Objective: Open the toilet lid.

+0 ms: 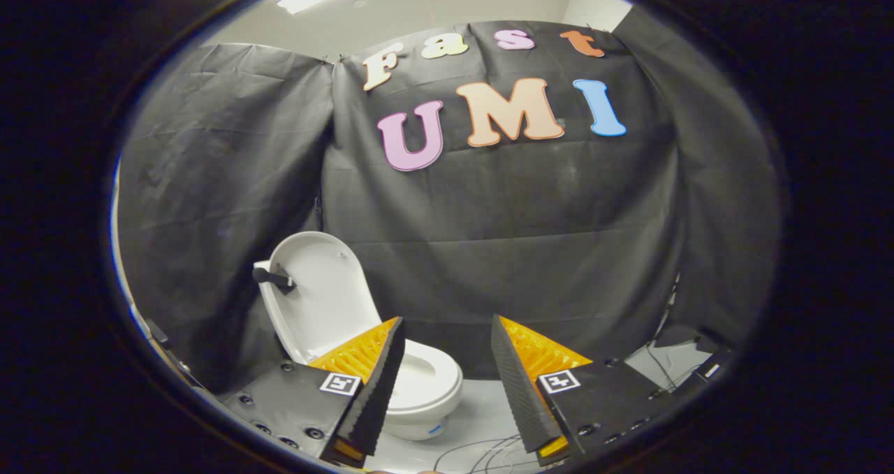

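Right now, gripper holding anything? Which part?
Nothing. The gripper is open, its fingers apart with only air between them. The toilet lid stands raised beyond them, untouched.

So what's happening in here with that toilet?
A person is holding a two-finger gripper whose camera looks out over a small white toilet in a booth hung with black cloth. The job is to open the toilet lid, and it already stands upright, with the bowl showing below it. The gripper's fingers are spread open and hold nothing; the toilet sits beyond them, partly behind the left finger. Some loose cables lie on the floor nearby.
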